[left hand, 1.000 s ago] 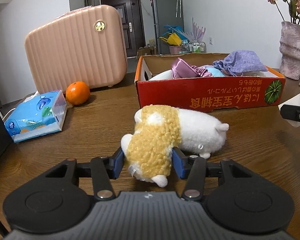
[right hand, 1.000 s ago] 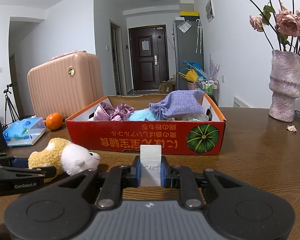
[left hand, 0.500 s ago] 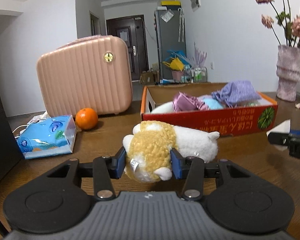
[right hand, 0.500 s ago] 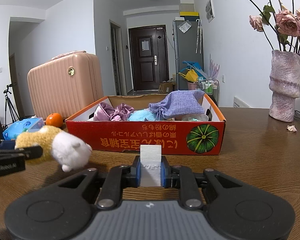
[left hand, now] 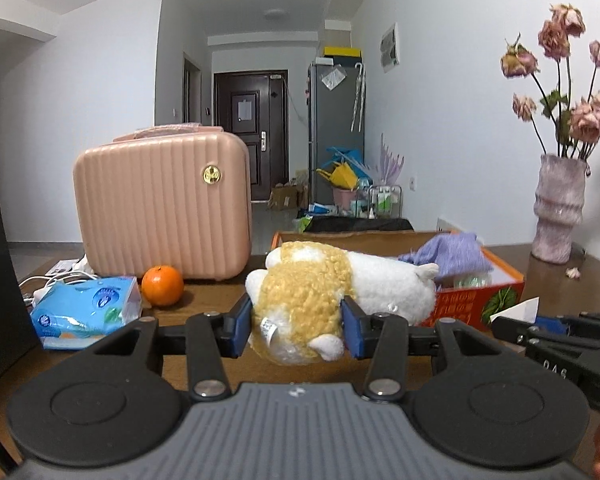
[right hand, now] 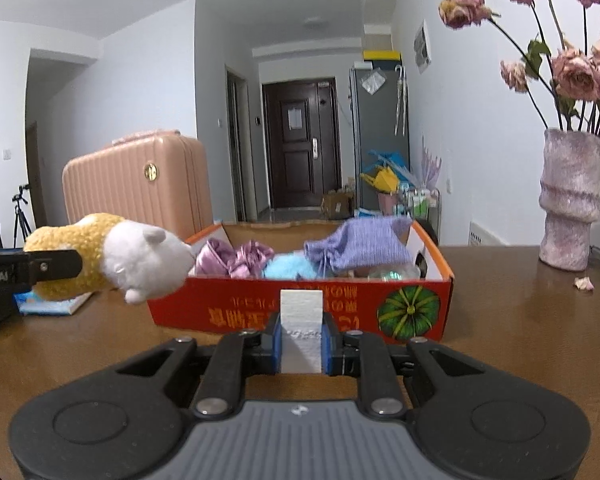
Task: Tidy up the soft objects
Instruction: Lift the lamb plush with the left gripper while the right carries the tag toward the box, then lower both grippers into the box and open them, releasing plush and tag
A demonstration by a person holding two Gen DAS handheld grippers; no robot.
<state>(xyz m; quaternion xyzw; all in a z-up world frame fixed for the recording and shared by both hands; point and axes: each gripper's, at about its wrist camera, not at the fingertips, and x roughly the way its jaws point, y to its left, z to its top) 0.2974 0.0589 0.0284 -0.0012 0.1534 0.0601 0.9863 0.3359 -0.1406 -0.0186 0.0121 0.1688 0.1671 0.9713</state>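
The left gripper [left hand: 296, 330] was pinching the plush toy [left hand: 332, 300] by its yellow middle, held up off the table [right hand: 500, 320], left of the red box [right hand: 300, 308]. The right gripper [right hand: 300, 346] was clamped on a white foam block [right hand: 301, 320], just near of the box.

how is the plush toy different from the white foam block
The plush toy is fluffy, yellow and white, rounded; the foam block is plain white and square-edged. The toy is in the left gripper, the block in the right gripper. The toy lies sideways; the block stands upright. Both are off the table.
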